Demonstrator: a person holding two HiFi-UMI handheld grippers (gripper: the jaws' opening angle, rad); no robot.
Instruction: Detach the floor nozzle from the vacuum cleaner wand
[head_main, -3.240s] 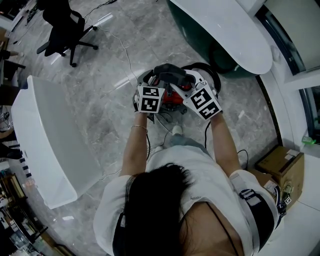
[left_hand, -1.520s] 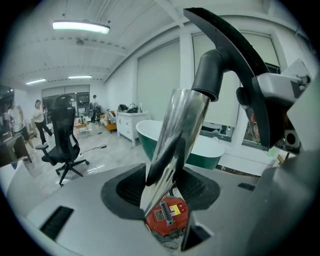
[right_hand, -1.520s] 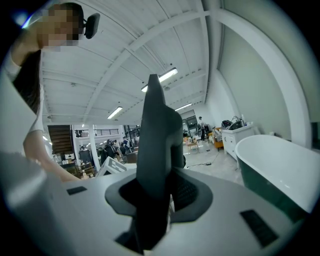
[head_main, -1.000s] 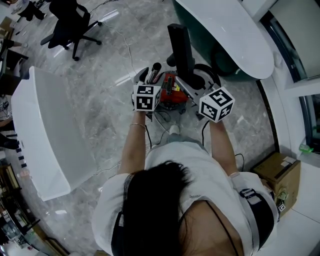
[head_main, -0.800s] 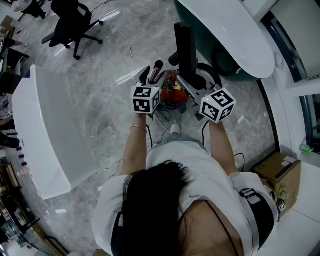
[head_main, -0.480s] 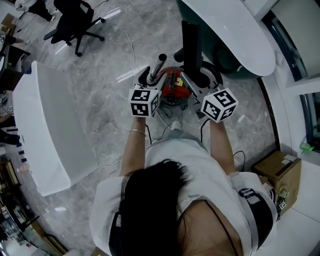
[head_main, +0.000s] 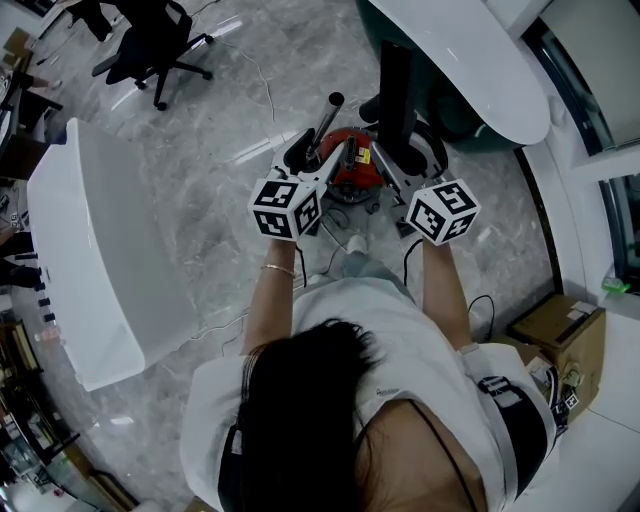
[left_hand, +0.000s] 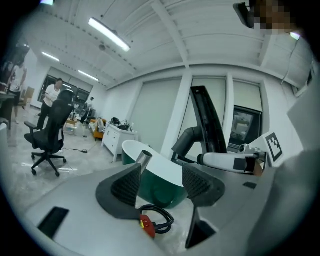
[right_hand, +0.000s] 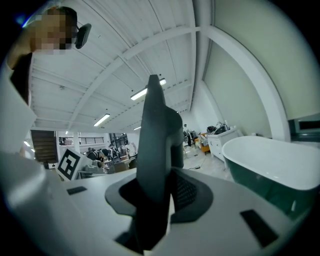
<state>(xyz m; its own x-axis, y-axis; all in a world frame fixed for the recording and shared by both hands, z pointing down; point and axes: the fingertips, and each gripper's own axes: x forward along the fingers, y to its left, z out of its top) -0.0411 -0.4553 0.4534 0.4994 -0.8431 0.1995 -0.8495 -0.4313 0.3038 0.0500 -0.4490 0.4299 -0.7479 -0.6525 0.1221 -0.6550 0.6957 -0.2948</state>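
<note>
**Sam:** What do we have in our right claw (right_hand: 157, 189)?

**Mia:** It is pinching the floor nozzle (right_hand: 156, 135). The dark grey piece stands up between the two pads, and both pads press on it.

**Sam:** Where is the nozzle when we look down from our head?

**Mia:** Near the top of the picture, a bit right of the middle. It is a long black bar that stands up above the right claw.

**Sam:** Is it on the wand (head_main: 326, 120)?

**Mia:** No. The wand is the shiny metal tube just left of the nozzle, and the two are apart. The tube's open end points up and is bare.

**Sam:** And our left claw (left_hand: 161, 170)?

**Mia:** Its jaws are spread wide and the pads press on nothing. The tip of the wand pokes up right by the top of the left pad. We cannot tell if it touches.

**Sam:** What do we see in the gap?

**Mia:** A green tub with a white rim (left_hand: 160, 187). Lower down, a black cord with a red plug (left_hand: 146, 225) lies on the grey stone floor (left_hand: 70, 155).

**Sam:** What sits under the wand in the head view?

**Mia:** The red vacuum cleaner body (head_main: 352, 165), in the upper middle, between our two claws and a little above them.

**Sam:** What else is around us?

**Mia:** A white desk (head_main: 90, 230) on the left side, a black office chair (head_main: 150, 45) in the upper left, and a cardboard box (head_main: 560, 335) at the lower right.
</note>
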